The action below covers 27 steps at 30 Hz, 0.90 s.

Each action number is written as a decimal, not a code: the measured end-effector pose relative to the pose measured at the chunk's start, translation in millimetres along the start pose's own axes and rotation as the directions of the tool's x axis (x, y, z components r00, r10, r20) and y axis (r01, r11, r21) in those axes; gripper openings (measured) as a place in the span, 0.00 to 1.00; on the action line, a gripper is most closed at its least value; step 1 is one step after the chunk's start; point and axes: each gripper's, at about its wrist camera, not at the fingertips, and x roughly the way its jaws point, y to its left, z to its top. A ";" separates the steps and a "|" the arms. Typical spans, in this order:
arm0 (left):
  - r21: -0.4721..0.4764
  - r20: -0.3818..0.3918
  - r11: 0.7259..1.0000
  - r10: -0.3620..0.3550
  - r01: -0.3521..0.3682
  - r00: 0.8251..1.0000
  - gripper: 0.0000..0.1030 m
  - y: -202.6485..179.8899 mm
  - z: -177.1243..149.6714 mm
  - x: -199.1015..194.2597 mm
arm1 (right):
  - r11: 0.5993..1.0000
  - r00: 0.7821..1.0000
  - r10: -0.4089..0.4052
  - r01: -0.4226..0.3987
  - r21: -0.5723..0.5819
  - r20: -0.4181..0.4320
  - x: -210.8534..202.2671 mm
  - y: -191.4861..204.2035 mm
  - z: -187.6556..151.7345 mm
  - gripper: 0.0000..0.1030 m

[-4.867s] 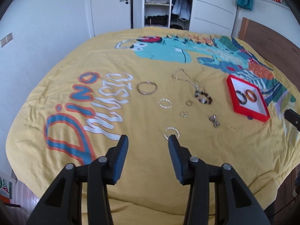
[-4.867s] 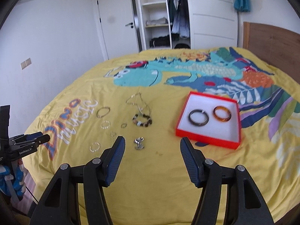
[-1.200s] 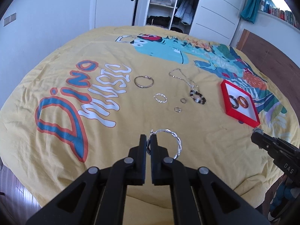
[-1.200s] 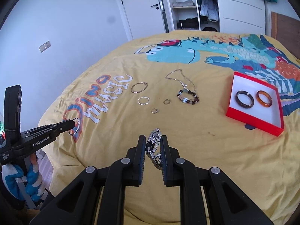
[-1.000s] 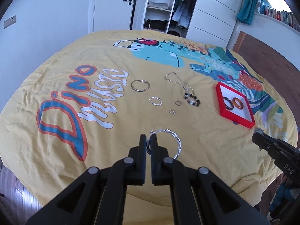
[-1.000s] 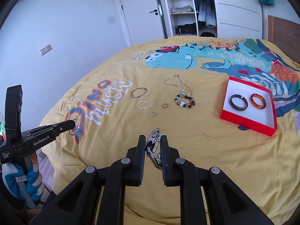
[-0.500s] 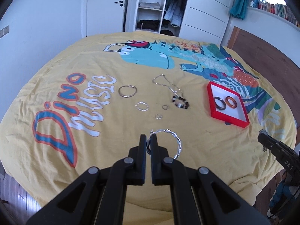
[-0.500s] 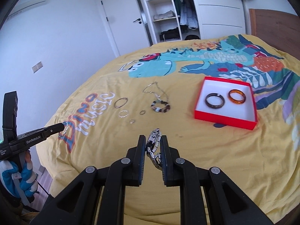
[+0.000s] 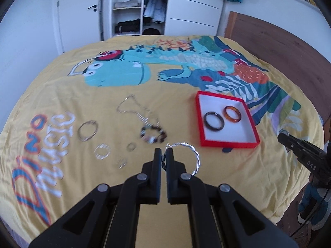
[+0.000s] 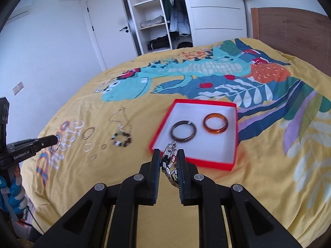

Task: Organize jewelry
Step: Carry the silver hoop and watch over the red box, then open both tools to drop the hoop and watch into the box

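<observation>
A: Your left gripper (image 9: pixel 163 159) is pinched tight on a twisted silver hoop bracelet (image 9: pixel 191 157), held up in the air above the yellow dinosaur-print bedspread (image 9: pixel 217 181), hoop hanging off to the right of the fingers.

B: And your right gripper (image 10: pixel 169 161) is clamped on a silver metal link watch (image 10: pixel 170 161), jaws narrowed to its width, right over the near rim of the shallow red box with the white floor (image 10: pixel 211 150).

A: Inside that box you've got a dark brown bangle (image 10: pixel 183 131) and an amber bangle (image 10: pixel 215 123), side by side, apart.

B: Left of the box, on the bedspread, lie a dark beaded bracelet (image 9: pixel 153 134) touching a thin silver chain (image 9: pixel 132 108), a plain silver wire bangle (image 9: pixel 88 130) and a smaller silver ring-shaped bracelet (image 9: pixel 102 151).

A: Two tiny rings (image 9: pixel 131 146) nearby; detail's too blurred to call.
</observation>
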 end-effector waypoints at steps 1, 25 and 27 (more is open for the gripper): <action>0.014 0.000 1.000 -0.006 0.006 1.000 0.03 -6.7 9.0 9.0 | 1.000 1.000 -0.006 0.006 0.002 -0.001 7.2 -7.6 5.9 0.15; 0.114 -0.190 0.992 -0.039 0.062 0.981 0.04 -134.8 108.6 296.8 | 0.990 0.963 -0.010 -0.028 -0.137 -0.269 225.7 -112.7 67.7 0.15; 0.105 -0.212 0.993 -0.029 0.053 0.977 0.04 -134.3 108.3 306.9 | 0.985 0.956 -0.026 -0.026 -0.172 -0.292 233.6 -111.4 62.8 0.15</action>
